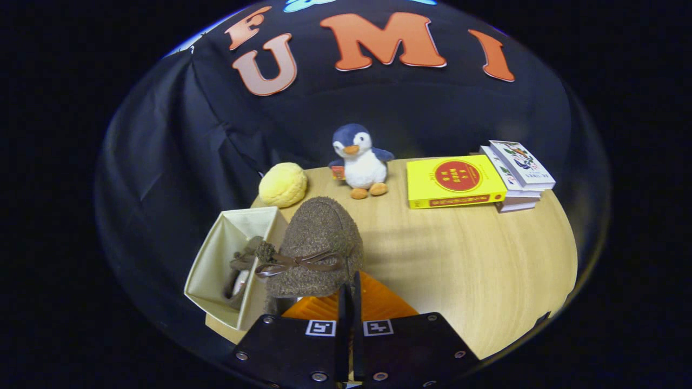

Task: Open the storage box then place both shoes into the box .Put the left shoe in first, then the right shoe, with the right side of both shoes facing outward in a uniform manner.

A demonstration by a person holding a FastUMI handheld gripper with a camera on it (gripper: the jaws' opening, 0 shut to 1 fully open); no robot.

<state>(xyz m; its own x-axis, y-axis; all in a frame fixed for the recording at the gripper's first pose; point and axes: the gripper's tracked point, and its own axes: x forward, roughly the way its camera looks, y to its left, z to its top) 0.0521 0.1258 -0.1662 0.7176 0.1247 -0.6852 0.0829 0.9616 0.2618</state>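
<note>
while the gripper [350, 294] hangs over the near part of the wooden table [476, 259], its two fingers are drawn almost together and pinch the rear edge of a brown fuzzy shoe [319, 246] between them, so the shoe is held up just ahead of the fingertips. the shoe has a thin brown ribbon bow across its top, and it sits beside and partly over the right wall of the storage box [216, 254]. that box is a pale cream fabric one, its top open, standing at the table's near left corner. inside it lies the other shoe [240, 265], the same brown fuzzy kind, resting low against the box's right side with part of its paler inside showing; how it is turned i cannot tell. an orange ribbed piece [378, 302] shows right under the held shoe, beside the fingers. farther back on the table, beyond the box, rests a yellow round plush [283, 185], then a stuffed penguin [359, 161] standing upright, and off to the right a yellow book [453, 181] lies flat, touching a short stack of books [518, 173].
</note>
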